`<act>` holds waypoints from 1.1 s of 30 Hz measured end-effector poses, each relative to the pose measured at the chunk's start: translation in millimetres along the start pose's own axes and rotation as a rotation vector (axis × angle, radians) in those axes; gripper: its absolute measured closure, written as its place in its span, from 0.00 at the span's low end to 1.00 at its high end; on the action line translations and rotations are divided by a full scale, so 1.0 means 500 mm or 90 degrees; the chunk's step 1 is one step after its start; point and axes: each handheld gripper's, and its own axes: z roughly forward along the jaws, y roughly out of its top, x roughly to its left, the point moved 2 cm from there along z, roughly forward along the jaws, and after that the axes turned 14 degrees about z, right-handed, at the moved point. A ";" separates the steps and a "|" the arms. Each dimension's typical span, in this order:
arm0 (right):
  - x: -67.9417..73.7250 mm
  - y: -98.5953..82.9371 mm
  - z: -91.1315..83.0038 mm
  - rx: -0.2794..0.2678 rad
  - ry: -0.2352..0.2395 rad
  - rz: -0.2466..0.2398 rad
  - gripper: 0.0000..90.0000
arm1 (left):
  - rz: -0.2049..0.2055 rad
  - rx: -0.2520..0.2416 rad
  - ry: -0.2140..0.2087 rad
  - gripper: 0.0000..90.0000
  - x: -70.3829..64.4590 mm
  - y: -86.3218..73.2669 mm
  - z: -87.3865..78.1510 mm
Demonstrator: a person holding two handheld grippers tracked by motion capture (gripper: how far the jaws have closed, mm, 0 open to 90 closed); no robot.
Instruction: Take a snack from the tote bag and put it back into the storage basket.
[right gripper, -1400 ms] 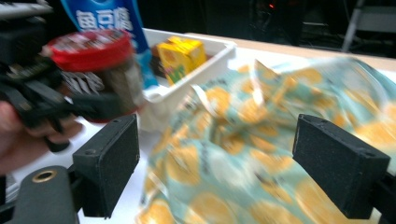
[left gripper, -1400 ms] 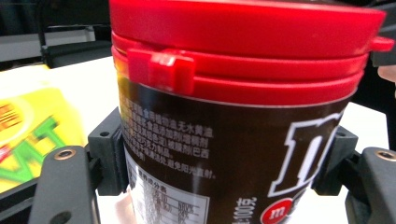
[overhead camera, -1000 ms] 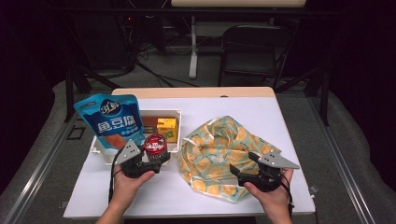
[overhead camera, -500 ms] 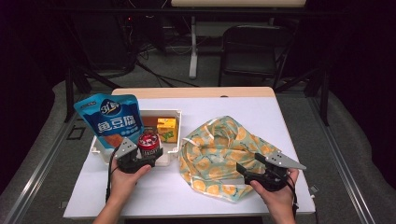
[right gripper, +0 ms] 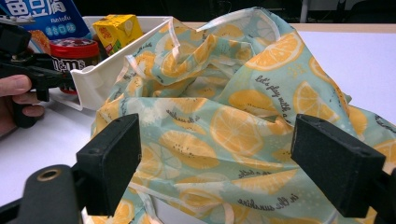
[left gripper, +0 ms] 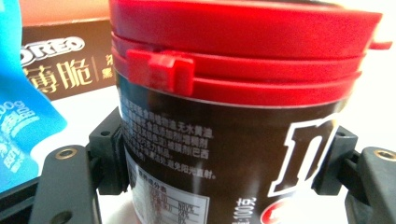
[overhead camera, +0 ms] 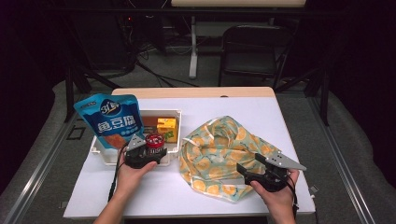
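Observation:
A brown M&M's jar [overhead camera: 154, 140] with a red lid [left gripper: 243, 28] stands upright at the front of the white bin [overhead camera: 105, 155]. My left gripper [overhead camera: 155, 149] is shut on it, one black jaw pressing each side of the jar's body [left gripper: 224, 154]. An orange-print cloth bag [overhead camera: 224, 147] lies crumpled on the table right of the bin. My right gripper [overhead camera: 246, 171] is open just in front of the bag's near edge and points at the fabric [right gripper: 219, 107], with nothing between its jaws.
A blue snack pouch [overhead camera: 113, 121] leans in the bin's left part. A yellow juice box [overhead camera: 167, 129] and a brown Oreo box [left gripper: 60, 60] lie behind the jar. The bag's left edge touches the bin wall [right gripper: 100, 77]. White tabletop [overhead camera: 154, 191] stretches toward me.
The left gripper with the jar has shifted slightly sideways at the bin's front. The right gripper has barely moved and stays open.

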 end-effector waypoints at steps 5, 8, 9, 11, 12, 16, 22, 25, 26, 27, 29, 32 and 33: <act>0.001 0.000 -0.001 -0.003 -0.001 0.002 0.18 | 0.006 0.046 -0.011 0.28 -0.003 0.003 0.014; 0.000 -0.001 -0.002 -0.004 -0.005 0.002 0.19 | -0.002 0.057 -0.001 0.28 -0.001 0.003 0.018; -0.001 -0.001 -0.002 -0.004 -0.006 0.004 0.19 | -0.004 0.058 -0.005 0.28 0.000 0.003 0.017; -0.001 -0.001 -0.003 -0.005 -0.007 0.007 0.19 | -0.010 0.063 -0.020 0.28 0.003 0.001 0.017; -0.001 -0.001 -0.003 -0.005 -0.009 0.006 0.19 | -0.011 0.063 -0.025 0.28 0.003 0.001 0.017; 0.000 -0.002 -0.003 -0.007 -0.008 0.005 0.19 | 0.006 0.062 -0.023 0.25 -0.004 0.001 0.009; -0.003 -0.002 -0.003 -0.003 -0.007 0.002 0.19 | -0.013 0.031 -0.001 0.21 -0.010 0.008 -0.032; -0.006 -0.002 -0.006 -0.006 -0.007 0.004 0.19 | -0.012 0.020 0.009 0.26 -0.016 0.004 -0.070; -0.008 -0.002 -0.007 -0.005 -0.010 0.004 0.19 | -0.020 0.013 0.010 0.27 -0.016 0.001 -0.079; -0.008 -0.001 -0.007 -0.005 -0.011 0.006 0.19 | -0.026 0.008 0.014 0.30 -0.016 -0.002 -0.090; -0.008 -0.002 -0.006 -0.005 -0.011 0.006 0.19 | -0.035 0.010 0.042 0.41 -0.016 -0.009 -0.111; -0.007 -0.004 -0.004 -0.004 -0.011 0.003 0.19 | -0.052 -0.018 0.047 0.66 -0.019 -0.016 -0.139; -0.006 -0.004 -0.003 -0.006 -0.011 0.004 0.19 | -0.056 -0.028 0.037 0.77 -0.021 -0.015 -0.145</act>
